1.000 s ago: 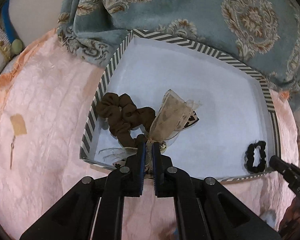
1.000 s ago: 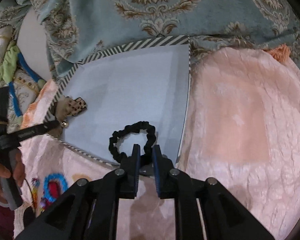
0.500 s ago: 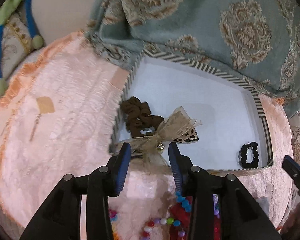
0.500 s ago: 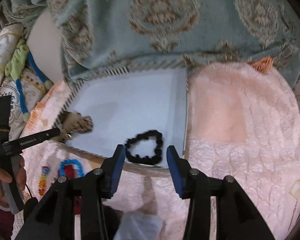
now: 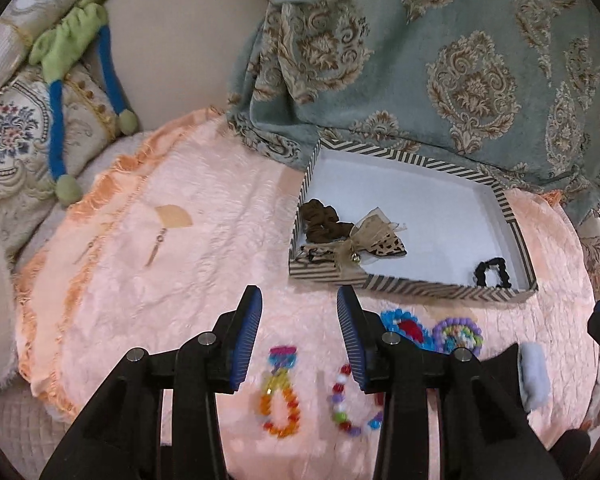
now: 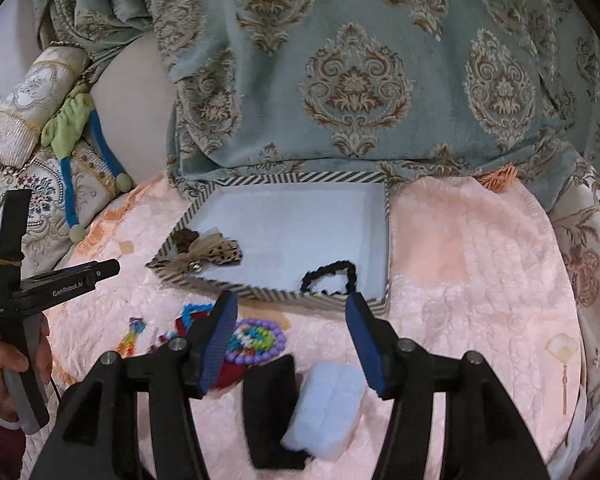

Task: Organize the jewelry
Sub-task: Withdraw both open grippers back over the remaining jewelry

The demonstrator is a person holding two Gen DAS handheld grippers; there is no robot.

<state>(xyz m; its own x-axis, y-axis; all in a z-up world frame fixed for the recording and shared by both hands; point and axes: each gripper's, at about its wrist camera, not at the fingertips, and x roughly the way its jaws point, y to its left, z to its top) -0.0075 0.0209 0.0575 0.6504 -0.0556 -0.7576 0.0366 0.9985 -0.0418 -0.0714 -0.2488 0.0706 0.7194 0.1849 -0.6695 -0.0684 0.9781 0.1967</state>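
Observation:
A striped box [image 5: 404, 283] [image 6: 284, 293] lies on the pink cloth. In it are a brown scrunchie [image 5: 320, 224], a beige bow with leopard print [image 5: 374, 240] [image 6: 204, 256] and a black scrunchie [image 5: 492, 274] [image 6: 332, 276]. My left gripper [image 5: 298, 320] is open and empty, hovering short of the box. My right gripper [image 6: 290, 320] is open and empty, near the box's front wall. On the cloth in front lie beaded pieces: a rainbow one [image 5: 280, 396], a mixed bead loop [image 5: 346, 404], a blue and red one [image 5: 406, 326], a purple-rimmed one [image 5: 458, 332] [image 6: 258, 340].
A light blue fluffy item [image 6: 324, 408] [image 5: 534, 376] and a black block [image 6: 270, 408] lie by the right gripper. A pair of drop earrings [image 5: 156, 246] lies left on the cloth. A patterned teal blanket [image 5: 440, 60] hangs behind the box. Cushions [image 5: 16, 152] are at the left.
Both grippers opened, let go of the bow and the black scrunchie in the box, and pulled back from it. The beaded pieces in front came into view.

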